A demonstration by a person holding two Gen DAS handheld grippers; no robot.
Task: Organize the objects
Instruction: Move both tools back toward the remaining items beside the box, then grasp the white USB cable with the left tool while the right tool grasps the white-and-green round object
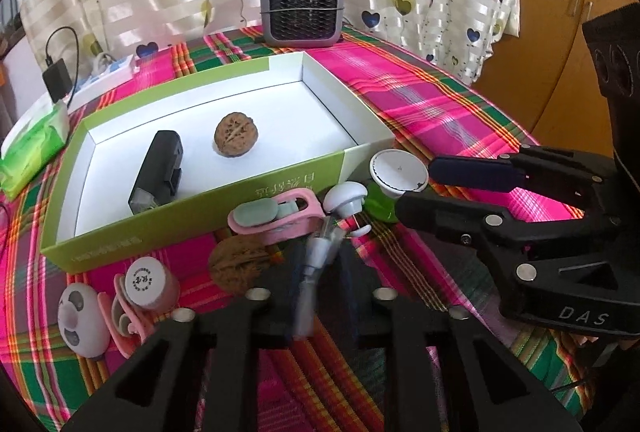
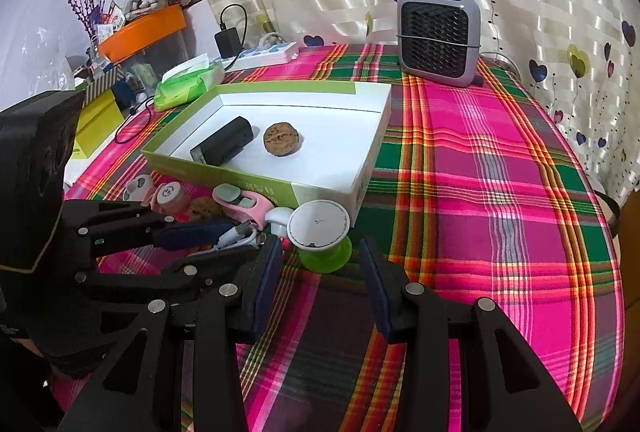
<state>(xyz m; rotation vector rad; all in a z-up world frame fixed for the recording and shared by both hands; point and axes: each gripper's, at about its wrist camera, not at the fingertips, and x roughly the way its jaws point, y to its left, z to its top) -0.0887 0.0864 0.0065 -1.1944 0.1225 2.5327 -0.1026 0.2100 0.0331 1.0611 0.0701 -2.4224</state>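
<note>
Cable (image 1: 318,256), a pale USB lead lying among clutter just before the green-sided box (image 1: 280,188), sits clamped in my left gripper (image 1: 320,272), right gripper (image 2: 320,264) open, so next I lift it boxward.

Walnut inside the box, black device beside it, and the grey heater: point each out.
walnut (image 1: 236,134), left wrist view, centre of its shell.
black device (image 1: 158,168), left wrist view, middle of its top face.
grey heater (image 2: 439,37), right wrist view, centre of its front grille.

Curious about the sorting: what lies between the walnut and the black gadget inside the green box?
Nothing: only bare white floor of the green box separates the walnut and the black gadget, clear in both wrist views.
</note>
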